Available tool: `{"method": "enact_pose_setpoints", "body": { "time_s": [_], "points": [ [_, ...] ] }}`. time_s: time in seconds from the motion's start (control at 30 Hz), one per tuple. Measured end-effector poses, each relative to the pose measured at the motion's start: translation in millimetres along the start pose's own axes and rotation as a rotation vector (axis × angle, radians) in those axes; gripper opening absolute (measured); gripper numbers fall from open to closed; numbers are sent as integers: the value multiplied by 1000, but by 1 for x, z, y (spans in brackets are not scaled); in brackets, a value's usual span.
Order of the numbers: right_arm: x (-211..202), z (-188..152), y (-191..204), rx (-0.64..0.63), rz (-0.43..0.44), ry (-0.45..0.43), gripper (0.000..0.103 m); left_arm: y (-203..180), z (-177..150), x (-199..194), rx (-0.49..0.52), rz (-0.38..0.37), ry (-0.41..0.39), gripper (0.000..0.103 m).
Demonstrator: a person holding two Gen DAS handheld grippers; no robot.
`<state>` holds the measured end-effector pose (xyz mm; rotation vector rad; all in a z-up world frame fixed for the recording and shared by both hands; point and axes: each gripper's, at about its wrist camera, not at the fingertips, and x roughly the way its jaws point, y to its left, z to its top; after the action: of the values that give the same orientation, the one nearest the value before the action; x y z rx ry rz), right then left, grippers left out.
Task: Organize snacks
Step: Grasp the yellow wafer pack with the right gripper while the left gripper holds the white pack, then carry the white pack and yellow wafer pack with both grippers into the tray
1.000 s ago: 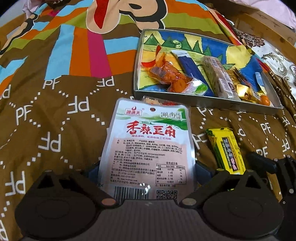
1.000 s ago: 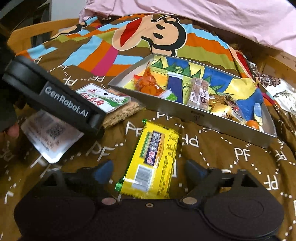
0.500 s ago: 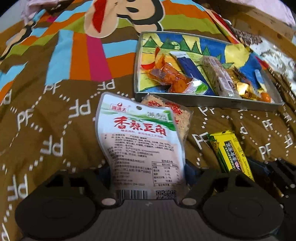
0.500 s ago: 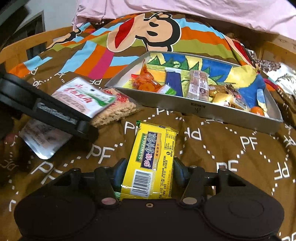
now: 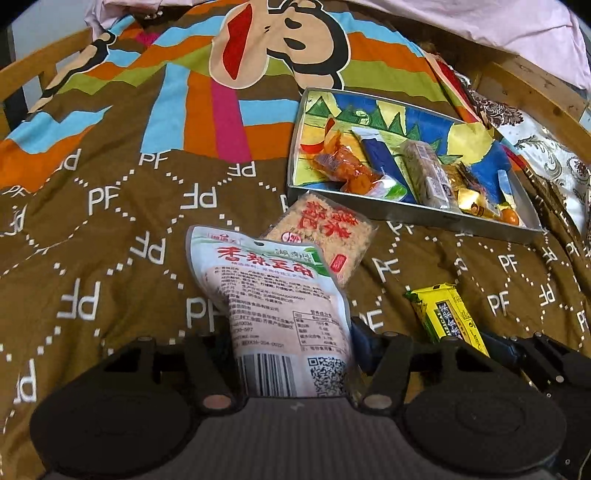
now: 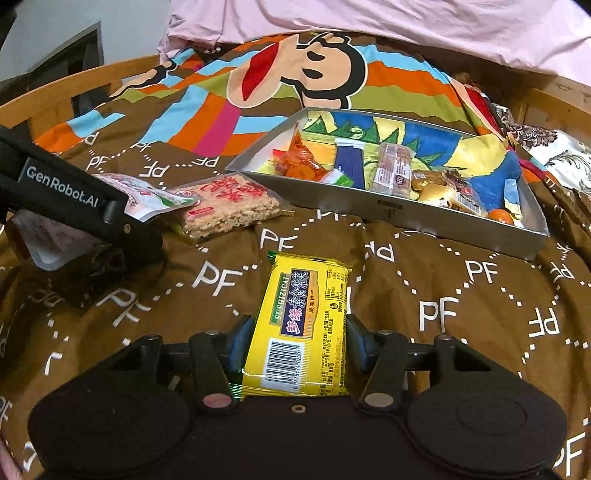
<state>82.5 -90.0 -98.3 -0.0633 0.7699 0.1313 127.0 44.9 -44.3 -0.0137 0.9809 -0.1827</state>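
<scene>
Left gripper (image 5: 291,347): jaws just closing in, now clamped on the lower end of a white pouch (image 5: 280,302) with red lettering, barcode end nearest the camera, top end tilted up and away over the brown bedspread (image 5: 110,229). Seen from the right wrist, same pouch (image 6: 147,195) poking out past the black arm of the left gripper (image 6: 110,221). Just beyond the pouch, flat on the bedspread: a clear pack of puffed rice cake (image 5: 325,236) with red characters, close to the near wall of the tray (image 5: 406,214).

Right gripper (image 6: 295,339): jaws narrowed and pressed against both long sides of a yellow biscuit pack (image 6: 303,325), barcode end toward the camera, far end reaching out over the bedspread. Same yellow pack (image 5: 447,317) visible at the lower right of the left wrist view.

Further back, resting on the bedspread: grey metal tray with a colourful painted bottom, already holding orange wrapped snacks (image 6: 299,166), a dark blue packet (image 6: 349,162), a brown bar (image 6: 395,170) and gold-wrapped sweets (image 6: 436,192). Pink sheet (image 6: 369,26) bunched beyond the bedspread.
</scene>
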Motion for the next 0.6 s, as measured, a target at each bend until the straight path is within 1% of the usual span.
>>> {"method": "enact_pose_setpoints", "body": {
  "time_s": [0.1,0.23,0.43,0.6],
  "points": [
    [-2,-2,0,-3,3,1,54,1,-1,0,-15,13,4,63],
    [-5,-3,0,-13,-3,-12,54,4,-1,-5,-41,9,-34,63],
    [-8,-2,2,-32,-9,-39,53,-4,-3,-11,0,34,-82,63],
    [-10,-1,5,-62,-20,-61,52,-10,-4,-18,27,20,-137,63]
  ]
}}
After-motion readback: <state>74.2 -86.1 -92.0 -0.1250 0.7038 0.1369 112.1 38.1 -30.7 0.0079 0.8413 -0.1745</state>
